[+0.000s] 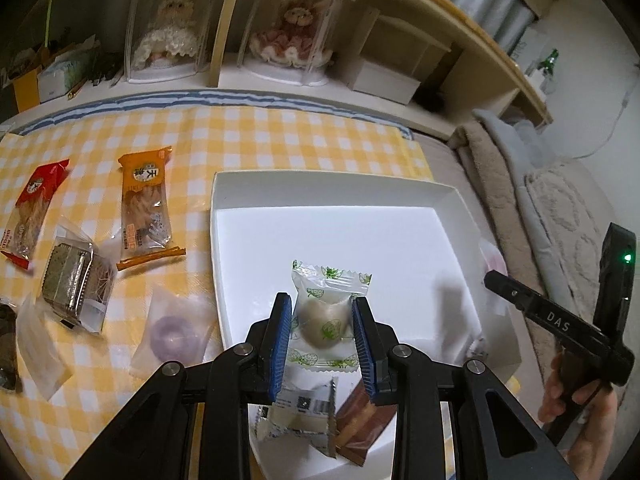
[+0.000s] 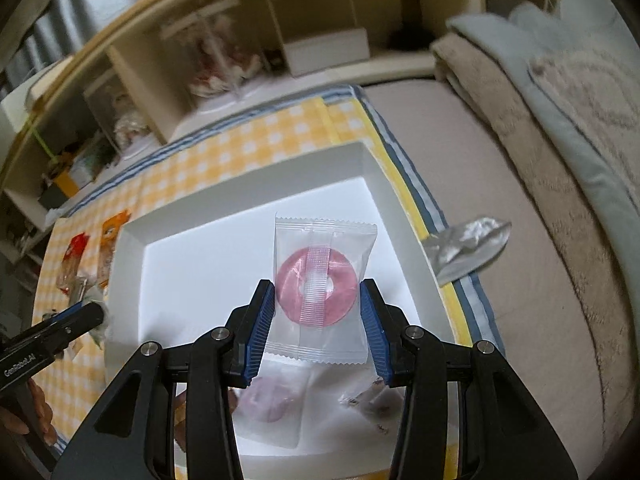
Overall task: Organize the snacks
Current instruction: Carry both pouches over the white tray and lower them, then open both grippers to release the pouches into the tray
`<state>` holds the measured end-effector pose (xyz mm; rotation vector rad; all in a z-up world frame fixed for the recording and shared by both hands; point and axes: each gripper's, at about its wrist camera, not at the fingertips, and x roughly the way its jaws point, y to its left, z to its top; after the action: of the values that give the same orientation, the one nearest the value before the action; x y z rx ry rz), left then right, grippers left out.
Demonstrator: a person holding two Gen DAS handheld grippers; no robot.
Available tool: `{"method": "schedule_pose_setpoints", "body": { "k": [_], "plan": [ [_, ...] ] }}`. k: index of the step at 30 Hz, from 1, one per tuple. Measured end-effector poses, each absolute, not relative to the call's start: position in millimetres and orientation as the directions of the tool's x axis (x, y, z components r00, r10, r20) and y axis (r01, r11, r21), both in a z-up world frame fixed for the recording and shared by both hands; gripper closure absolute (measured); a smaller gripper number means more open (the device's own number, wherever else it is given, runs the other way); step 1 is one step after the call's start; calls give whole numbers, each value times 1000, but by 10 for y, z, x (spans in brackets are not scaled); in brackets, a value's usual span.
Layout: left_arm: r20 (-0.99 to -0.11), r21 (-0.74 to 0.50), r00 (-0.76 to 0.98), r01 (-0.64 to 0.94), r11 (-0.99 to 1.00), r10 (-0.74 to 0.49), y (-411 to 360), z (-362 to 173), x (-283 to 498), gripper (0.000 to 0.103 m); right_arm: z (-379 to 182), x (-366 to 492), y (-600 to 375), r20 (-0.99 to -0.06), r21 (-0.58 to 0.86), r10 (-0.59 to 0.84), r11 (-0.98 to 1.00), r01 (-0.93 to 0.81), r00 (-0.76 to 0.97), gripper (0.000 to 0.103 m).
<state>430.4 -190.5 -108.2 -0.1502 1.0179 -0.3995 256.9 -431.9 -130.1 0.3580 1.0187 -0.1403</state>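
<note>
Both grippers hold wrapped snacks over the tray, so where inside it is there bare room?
The white tray is bare across its far half. Its near edge is crowded: barcode packet, brown packet, purple ring candy.

place: home bedroom | evidence: folded beige and grey blankets (image 1: 532,184) on a mattress | cream wooden shelf (image 1: 460,28) holding dressed plush dolls in clear cases (image 1: 292,36) | yellow-and-white checked cloth (image 1: 248,136)

Shelf dolls (image 2: 216,60) motion-blurred, brown packet (image 1: 360,428) half hidden behind fingers (image 1: 366,344), dark snack (image 1: 6,344) cropped at left edge
</note>
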Motion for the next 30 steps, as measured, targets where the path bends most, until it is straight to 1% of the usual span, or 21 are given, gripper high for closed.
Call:
{"method": "schedule_pose_setpoints", "body": {
  "k": [2,4,5,6,8,12,13,14,15,16,19,30],
  "plan": [
    [-799,-294,466,251,922,-381,-1908,-1122,4339,69,-1347,2596,-4356,-853,239,58,927,290,518,58],
    [-799,-284,472,252,925,-374,-1903,-1141,4341,43,-1381,2613,-4387,-853,243,56,922,300,519,55],
    [-796,-283,476,255,925,-375,-1902,-1143,4346,39,-1392,2619,-4395,-855,240,49,920,309,517,52],
    [-792,-283,480,260,923,-378,-1866,-1137,4294,38,-1408,2621,-4413,-858,242,49,916,319,511,49],
    [-794,-269,480,273,924,-373,-1865,-1134,4282,35,-1424,2620,-4436,-863,251,55,909,334,501,30],
    [-796,-250,485,283,926,-363,-1804,-1117,4187,20,-1414,2591,-4448,-869,253,58,905,341,492,20],
    [-797,-248,484,284,926,-362,-1798,-1116,4173,15,-1403,2578,-4439,-871,250,57,907,339,488,15],
    [-799,-245,482,286,926,-360,-1795,-1118,4157,13,-1397,2571,-4428,-873,245,56,909,336,485,11],
    [-800,-241,482,289,927,-358,-1795,-1119,4140,7,-1386,2559,-4406,-875,236,52,914,330,481,2],
    [-801,-237,482,291,927,-356,-1798,-1108,4125,1,-1370,2548,-4381,-876,225,46,919,324,479,0],
    [-805,-223,482,294,929,-346,-1809,-1092,4079,0,-1335,2525,-4317,-879,190,19,930,315,476,0],
    [-800,-201,500,299,933,-333,-1761,-929,3922,0,-1163,2450,-4153,-869,145,-9,952,271,495,0]
  ]
}}
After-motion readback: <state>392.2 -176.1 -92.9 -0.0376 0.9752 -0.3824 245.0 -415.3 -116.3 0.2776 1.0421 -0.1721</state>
